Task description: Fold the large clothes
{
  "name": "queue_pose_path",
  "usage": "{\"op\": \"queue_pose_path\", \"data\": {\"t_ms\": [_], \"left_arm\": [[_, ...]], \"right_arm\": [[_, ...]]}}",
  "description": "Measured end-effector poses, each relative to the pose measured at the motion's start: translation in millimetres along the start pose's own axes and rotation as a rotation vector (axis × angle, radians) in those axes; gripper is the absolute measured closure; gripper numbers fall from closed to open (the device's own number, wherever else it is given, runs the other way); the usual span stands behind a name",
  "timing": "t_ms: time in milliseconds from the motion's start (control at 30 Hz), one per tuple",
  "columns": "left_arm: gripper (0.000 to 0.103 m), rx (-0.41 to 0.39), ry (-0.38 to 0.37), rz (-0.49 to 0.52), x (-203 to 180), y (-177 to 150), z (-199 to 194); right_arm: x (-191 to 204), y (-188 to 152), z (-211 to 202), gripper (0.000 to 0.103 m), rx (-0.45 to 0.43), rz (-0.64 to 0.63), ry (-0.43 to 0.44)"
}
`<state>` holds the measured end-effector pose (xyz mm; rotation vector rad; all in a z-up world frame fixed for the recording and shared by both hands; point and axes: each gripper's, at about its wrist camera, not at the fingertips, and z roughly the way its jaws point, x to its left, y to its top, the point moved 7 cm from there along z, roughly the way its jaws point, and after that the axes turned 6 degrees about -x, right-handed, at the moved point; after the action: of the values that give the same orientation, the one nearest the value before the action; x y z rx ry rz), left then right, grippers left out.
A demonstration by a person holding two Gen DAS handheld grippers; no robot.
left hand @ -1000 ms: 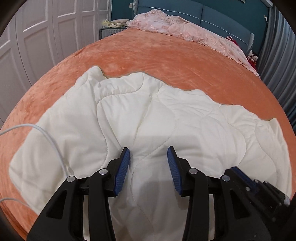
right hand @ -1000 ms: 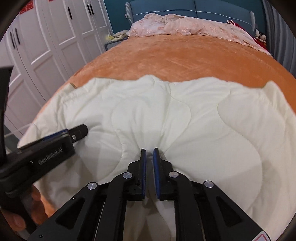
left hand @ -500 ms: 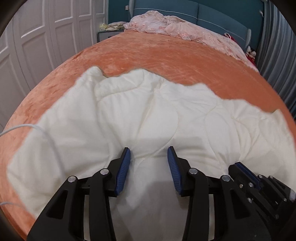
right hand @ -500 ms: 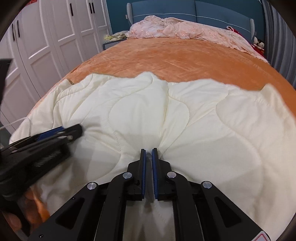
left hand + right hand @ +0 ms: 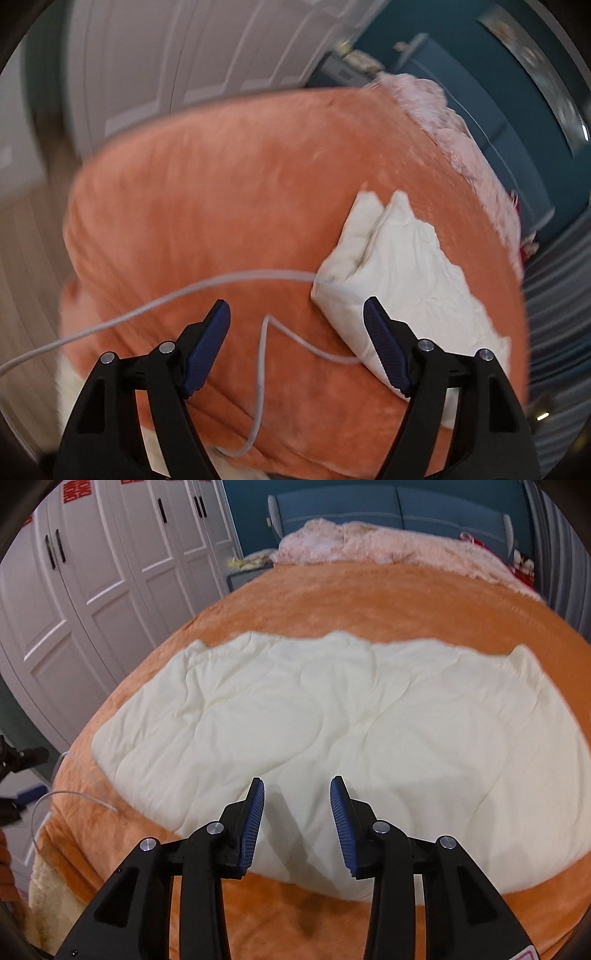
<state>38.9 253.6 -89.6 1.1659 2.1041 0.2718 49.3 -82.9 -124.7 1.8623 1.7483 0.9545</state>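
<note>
The cream quilt [image 5: 332,716] lies spread mid-frame on the orange bed [image 5: 332,602]. Both the left gripper [image 5: 297,343] and right gripper [image 5: 297,819] have just been opening, nothing between them. A fold looks just released; next, grasping fresh edges.

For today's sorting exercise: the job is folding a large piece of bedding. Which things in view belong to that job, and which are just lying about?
Belongs to the job:
cream quilt
orange bed cover it lies on
left claw, open
right claw, open

Just lying about:
pink blanket
white cable
white wardrobe
</note>
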Motion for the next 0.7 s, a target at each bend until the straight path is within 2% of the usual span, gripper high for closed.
{"op": "queue_pose_path", "data": {"t_ms": [33, 67, 167, 233, 267, 333, 367, 467, 533, 567, 600, 667, 700], "left_arm": [[0.032, 0.0, -0.016, -0.041, 3.2, 1.5, -1.9], [0.032, -0.033, -0.003, -0.049, 5.2, 7.2, -11.2], [0.031, -0.103, -0.01, 0.0, -0.5, 24.5, -44.3], [0.026, -0.152, -0.06, 0.03, -8.7, 36.8, -68.2], [0.02, -0.174, -0.08, 0.032, -12.8, 42.3, -74.4], [0.017, -0.199, -0.13, 0.031, -25.7, 51.5, -70.5], [0.017, -0.189, -0.13, 0.033, -31.5, 55.0, -58.6], [0.018, -0.086, -0.141, 0.04, -50.1, 55.2, -1.8], [0.019, 0.023, -0.141, 0.02, -56.6, 43.6, 43.0], [0.019, 0.07, -0.126, 0.012, -55.2, 36.1, 62.4], [0.024, 0.109, -0.105, 0.004, -53.0, 28.4, 78.2], [0.025, 0.183, -0.064, -0.023, -42.9, 10.7, 105.3], [0.024, 0.196, -0.037, -0.037, -35.3, 4.3, 111.6]], "right_arm": [[1.3, -3.7, -1.5, 0.067, 0.003, -0.003, -0.004], [3.9, -5.2, -2.7, 0.067, 0.005, -0.014, -0.007], [10.1, -5.9, -8.5, 0.067, -0.008, -0.052, -0.015], [11.8, -5.0, -9.1, 0.067, -0.018, -0.059, -0.021], [12.0, -4.3, -7.1, 0.067, -0.018, -0.051, -0.021], [12.3, -5.6, -3.7, 0.067, -0.013, -0.044, -0.025], [12.3, -5.4, -1.6, 0.067, -0.008, -0.043, -0.03], [14.3, -2.6, -2.3, 0.067, -0.011, -0.057, -0.04], [13.8, -1.3, -2.6, 0.067, -0.015, -0.072, -0.057], [11.9, -1.1, -1.8, 0.067, -0.015, -0.073, -0.066], [10.0, -1.2, -0.6, 0.067, -0.012, -0.067, -0.07], [8.0, -1.1, 1.7, 0.067, -0.01, -0.055, -0.077], [6.4, -1.6, 2.3, 0.067, -0.008, -0.053, -0.08]]}}
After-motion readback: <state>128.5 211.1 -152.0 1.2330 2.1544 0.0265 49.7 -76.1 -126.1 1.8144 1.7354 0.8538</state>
